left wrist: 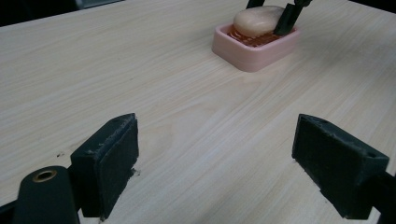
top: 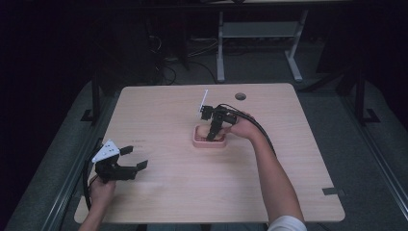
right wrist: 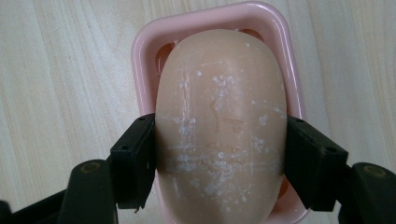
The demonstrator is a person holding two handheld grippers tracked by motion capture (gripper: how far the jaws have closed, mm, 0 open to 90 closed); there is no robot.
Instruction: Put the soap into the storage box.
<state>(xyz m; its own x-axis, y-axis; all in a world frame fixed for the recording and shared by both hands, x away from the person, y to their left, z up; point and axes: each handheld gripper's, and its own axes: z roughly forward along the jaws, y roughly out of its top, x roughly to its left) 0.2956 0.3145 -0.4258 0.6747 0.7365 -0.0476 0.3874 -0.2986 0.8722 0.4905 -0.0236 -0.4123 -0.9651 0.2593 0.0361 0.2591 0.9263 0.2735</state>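
Black padded jaws of the right gripper (right wrist: 219,163) clamp the flanks of an oval, beige bar of soap (right wrist: 220,126) seated in a pink rectangular plastic soap dish (right wrist: 140,51) near the middle of the pale wood bench (top: 168,192). Judged step: lifting or seating the soap; a straight vertical motion with even pressure should keep the slick bar from twisting and the light dish from dragging along. The left gripper (top: 133,157) rests near the bench's left edge, jaws wide open and empty, well apart from the dish. Bare bench surrounds the dish on all sides, giving ample room.
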